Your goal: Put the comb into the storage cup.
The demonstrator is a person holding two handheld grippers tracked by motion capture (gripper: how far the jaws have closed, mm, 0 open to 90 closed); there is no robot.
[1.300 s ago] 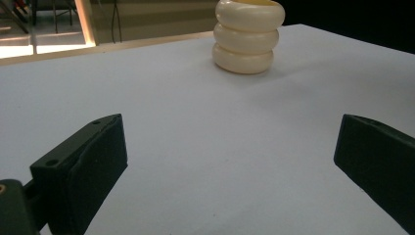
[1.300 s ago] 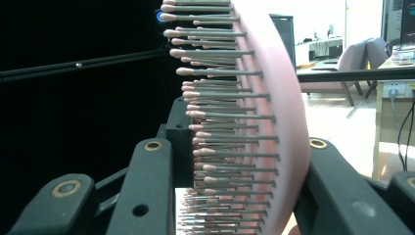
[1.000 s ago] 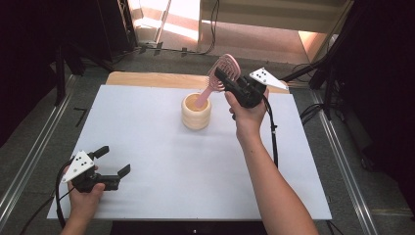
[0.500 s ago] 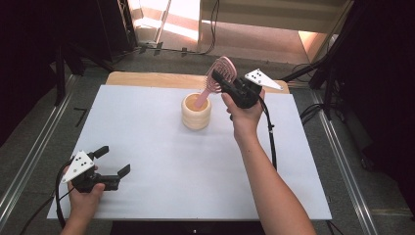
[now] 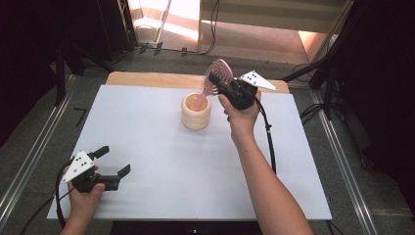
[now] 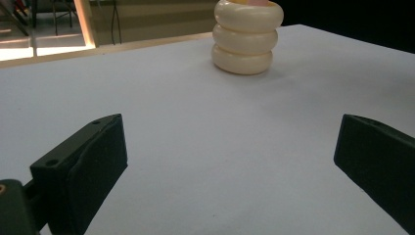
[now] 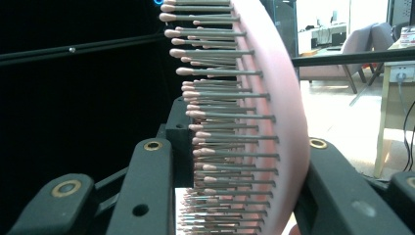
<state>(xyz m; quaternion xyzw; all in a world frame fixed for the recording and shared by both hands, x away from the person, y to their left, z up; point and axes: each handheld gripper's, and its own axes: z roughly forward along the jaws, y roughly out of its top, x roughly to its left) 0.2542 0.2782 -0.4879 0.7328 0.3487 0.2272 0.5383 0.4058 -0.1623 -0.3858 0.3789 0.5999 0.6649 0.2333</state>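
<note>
1 flat white table (image 5: 161,147), matte, rectangular w/ a wood strip at the far edge. 1 cream holder (image 5: 196,111), glossy, 3 stacked rounded rings, near table centre-far. 1 pink hairbrush (image 5: 216,78), oval plastic head, rows of thin grey bristles w/ pink ball tips; handle end down in the holder, head tilted up. Right gripper (image 5: 221,84) clamped on the brush head. Left gripper (image 5: 113,162) at near-left corner, jaws wide, nothing between.

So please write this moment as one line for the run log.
right tongs: shut on pink hairbrush | handle in cream cup | left tongs: open, idle
</note>
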